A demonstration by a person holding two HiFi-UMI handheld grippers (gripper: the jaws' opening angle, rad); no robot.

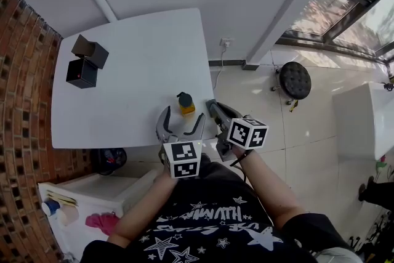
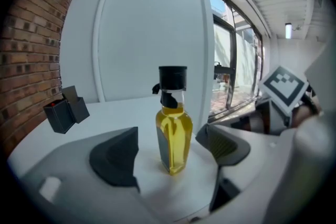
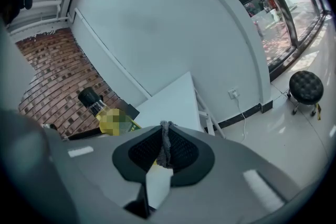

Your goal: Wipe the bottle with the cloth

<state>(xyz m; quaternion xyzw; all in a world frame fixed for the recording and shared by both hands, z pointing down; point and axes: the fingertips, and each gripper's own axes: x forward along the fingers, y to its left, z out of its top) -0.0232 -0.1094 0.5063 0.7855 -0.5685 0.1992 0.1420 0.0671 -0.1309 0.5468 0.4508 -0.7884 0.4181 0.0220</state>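
Note:
A small bottle (image 1: 185,104) of yellow liquid with a black cap stands upright near the front right corner of the white table (image 1: 123,89). My left gripper (image 1: 180,123) is open just in front of it. In the left gripper view the bottle (image 2: 173,131) stands between the two wide-spread pads (image 2: 118,157), and neither pad touches it. My right gripper (image 1: 217,110) is off the table's right edge, beside the bottle. It is shut on a thin fold of grey cloth (image 3: 166,139). The right gripper view shows the bottle (image 3: 92,100) to its left.
Two black boxes (image 1: 86,61) sit at the table's far left, also seen in the left gripper view (image 2: 65,113). A brick wall (image 1: 24,101) runs along the left. A black stool (image 1: 295,80) stands on the tiled floor at right. A white shelf unit (image 1: 92,194) is below the table's front edge.

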